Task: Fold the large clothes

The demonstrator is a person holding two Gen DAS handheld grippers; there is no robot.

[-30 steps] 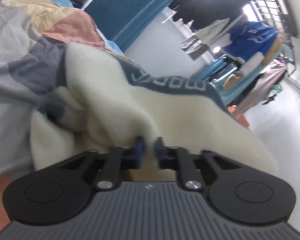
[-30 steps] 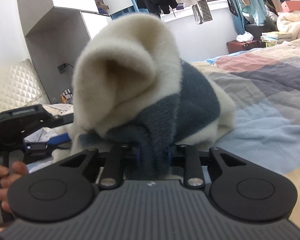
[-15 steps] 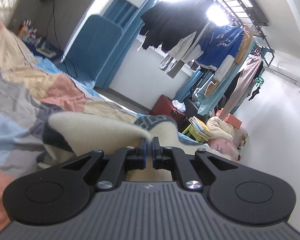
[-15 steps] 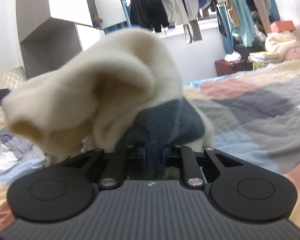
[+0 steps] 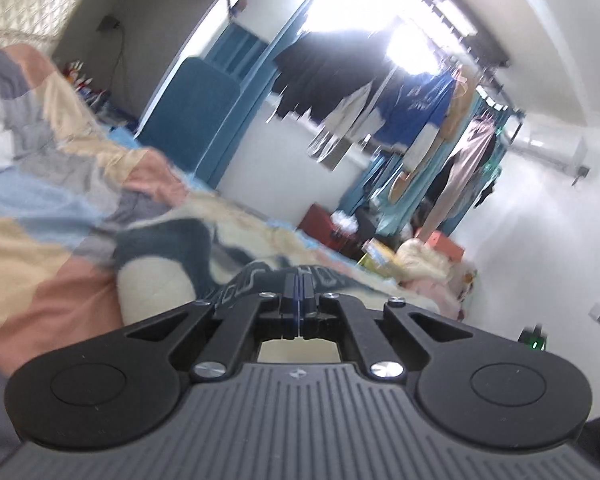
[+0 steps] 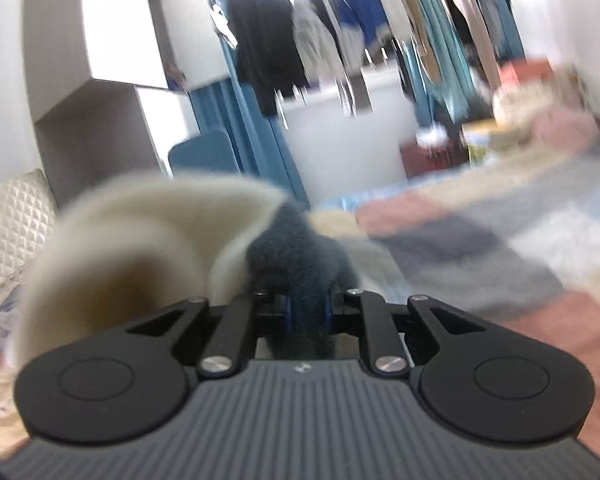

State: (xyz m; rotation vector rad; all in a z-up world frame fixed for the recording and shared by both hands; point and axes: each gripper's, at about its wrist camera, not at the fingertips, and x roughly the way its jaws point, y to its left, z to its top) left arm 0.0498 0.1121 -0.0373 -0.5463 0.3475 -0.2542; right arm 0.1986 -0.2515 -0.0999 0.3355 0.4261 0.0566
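Note:
A cream and dark blue fleece sweater (image 5: 159,284) lies on the patchwork bedspread (image 5: 39,216), its lettered blue band just beyond my left gripper (image 5: 298,280). The left jaws are pressed together and no cloth shows between them. In the right wrist view my right gripper (image 6: 308,312) is shut on a dark blue fold of the same sweater (image 6: 295,248). A cream part of it (image 6: 139,232) curls up as an open tube to the left. Both views are blurred by motion.
A quilted headboard (image 6: 7,216) stands at the left. Clothes hang on a rail (image 5: 400,100) by the bright window. A blue chair (image 5: 191,120), a red case (image 5: 320,224) and piled bedding (image 5: 424,264) sit past the bed's far edge.
My left gripper closed fully, came off the cream cloth and swung up away from it. My right gripper kept its hold on the blue fold and moved, the sweater sinking lower in view.

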